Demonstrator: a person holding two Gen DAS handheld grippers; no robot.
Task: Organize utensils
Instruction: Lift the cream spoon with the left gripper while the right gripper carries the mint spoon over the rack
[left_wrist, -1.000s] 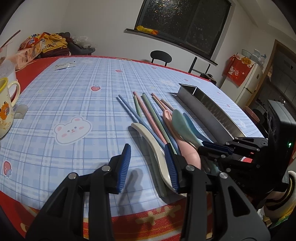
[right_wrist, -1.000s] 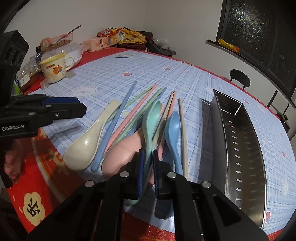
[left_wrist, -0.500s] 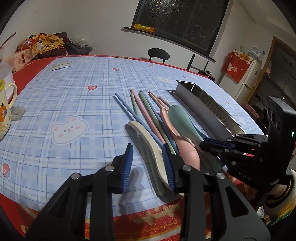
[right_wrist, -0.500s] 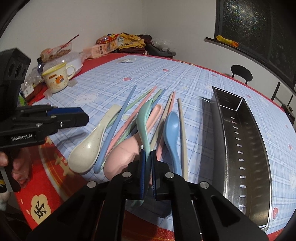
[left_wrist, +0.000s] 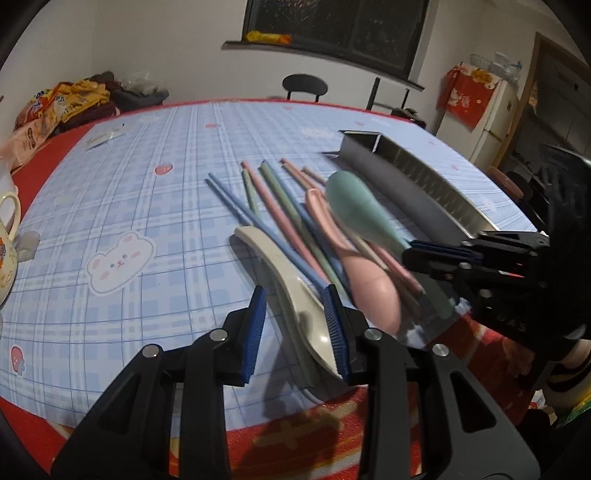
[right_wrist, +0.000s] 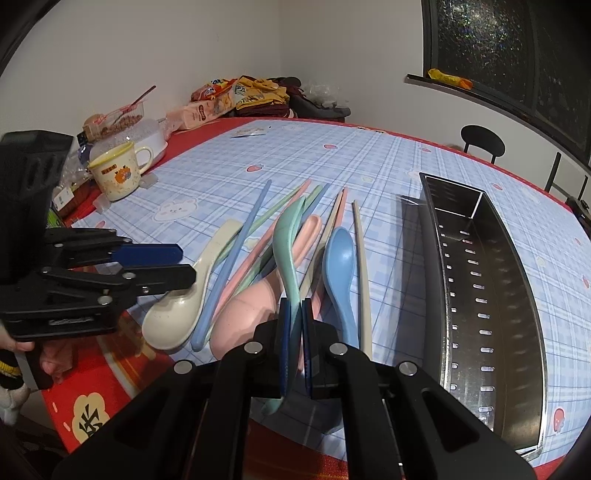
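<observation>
- Jaws of the right gripper are clamping the green spoon by its handle, lifting it clear of the table (bowl tilting upward above the pile).
- The left gripper is hanging with jaws parted around the cream spoon.
- The metal tray is lying just beside the chopsticks.

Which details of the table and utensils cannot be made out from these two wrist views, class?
1. Green spoon: motion-blurred in the left wrist view.
2. Its handle end: hidden between the right gripper fingers in the right wrist view.
3. Metal tray: its near corner runs out of view at the picture's edge.
4. Cream spoon: its bowl is partly covered by the left gripper.
</observation>
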